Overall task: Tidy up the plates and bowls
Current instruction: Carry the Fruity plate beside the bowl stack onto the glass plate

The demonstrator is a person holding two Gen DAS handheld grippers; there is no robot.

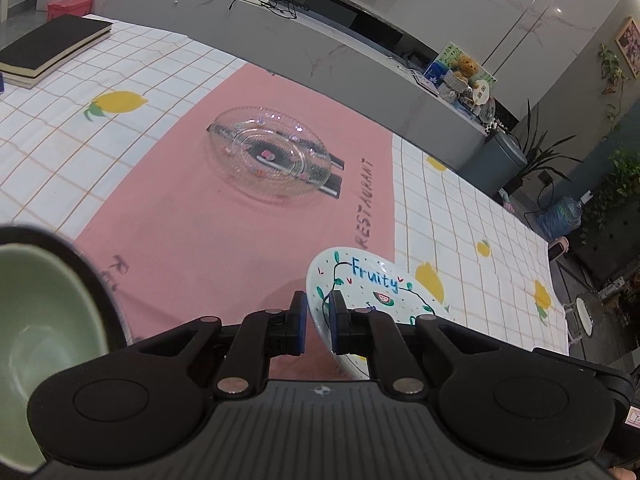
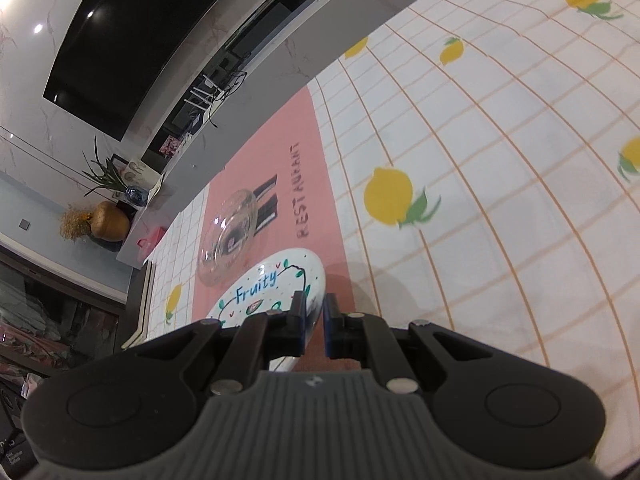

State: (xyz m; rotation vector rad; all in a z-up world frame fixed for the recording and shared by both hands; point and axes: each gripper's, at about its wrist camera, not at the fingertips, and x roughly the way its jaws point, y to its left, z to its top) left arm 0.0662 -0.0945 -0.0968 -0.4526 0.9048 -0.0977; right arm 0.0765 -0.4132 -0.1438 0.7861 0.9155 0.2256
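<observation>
Left gripper has its fingers clamped on the rim of the glossy white "Fruity" plate, right gripper pinching the opposite rim. Ribbed clear glass dish sits beyond on the counter's pink mat.

white "fruity" plate — pink placemat, lemon-check tablecloth.

A dark television hangs on the marble wall above a long grey console.
</observation>
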